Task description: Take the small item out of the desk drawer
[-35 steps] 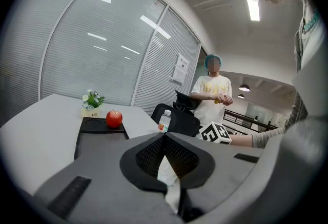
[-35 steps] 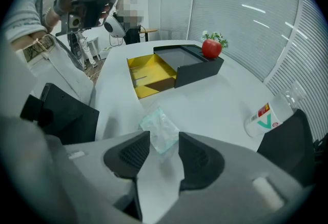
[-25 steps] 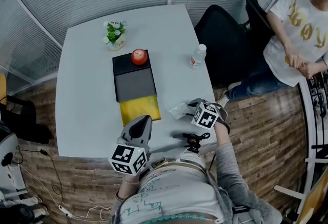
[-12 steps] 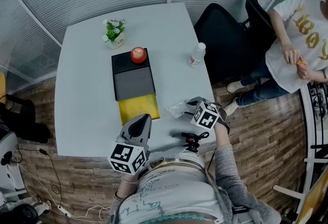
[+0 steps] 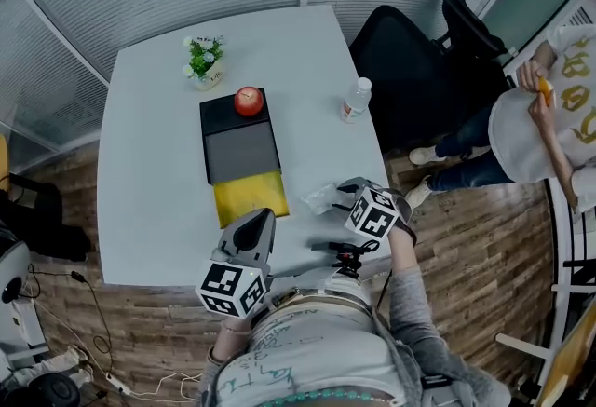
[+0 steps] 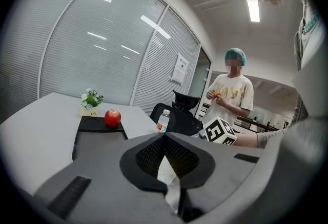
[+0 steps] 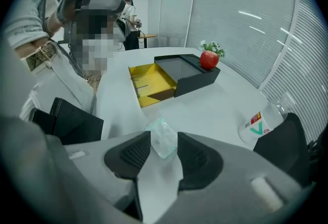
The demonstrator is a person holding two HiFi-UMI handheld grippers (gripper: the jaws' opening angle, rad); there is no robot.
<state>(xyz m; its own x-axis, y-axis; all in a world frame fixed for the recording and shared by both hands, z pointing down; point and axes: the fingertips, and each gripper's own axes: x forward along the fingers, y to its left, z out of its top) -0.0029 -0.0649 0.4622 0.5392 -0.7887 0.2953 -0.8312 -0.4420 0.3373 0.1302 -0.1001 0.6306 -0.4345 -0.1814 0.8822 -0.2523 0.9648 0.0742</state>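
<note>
Over by the office chair (image 5: 410, 70), the onlooker (image 5: 545, 112) has slid further toward the room's right side and is now cut off by the frame edge; both pairs of tongs sit where they were. Left tongs (image 6: 164, 136) are clenched tip to tip on nothing, hovering at the near edge of the table (image 5: 149, 172), just in front of the pulled-out yellow drawer (image 5: 250, 197). Right tongs (image 7: 159, 138) are released, jaws apart, with the small clear packet (image 5: 321, 199) lying on the table at their mouth, near the table's near right corner; whether the pads touch it is unclear, and so are its contents. Behind the drawer sits its black box (image 5: 240, 149) with an apple (image 5: 248, 101) on top. A wide bare strip of table runs along the left side, and more lies between box and bottle (image 5: 354, 101)
</note>
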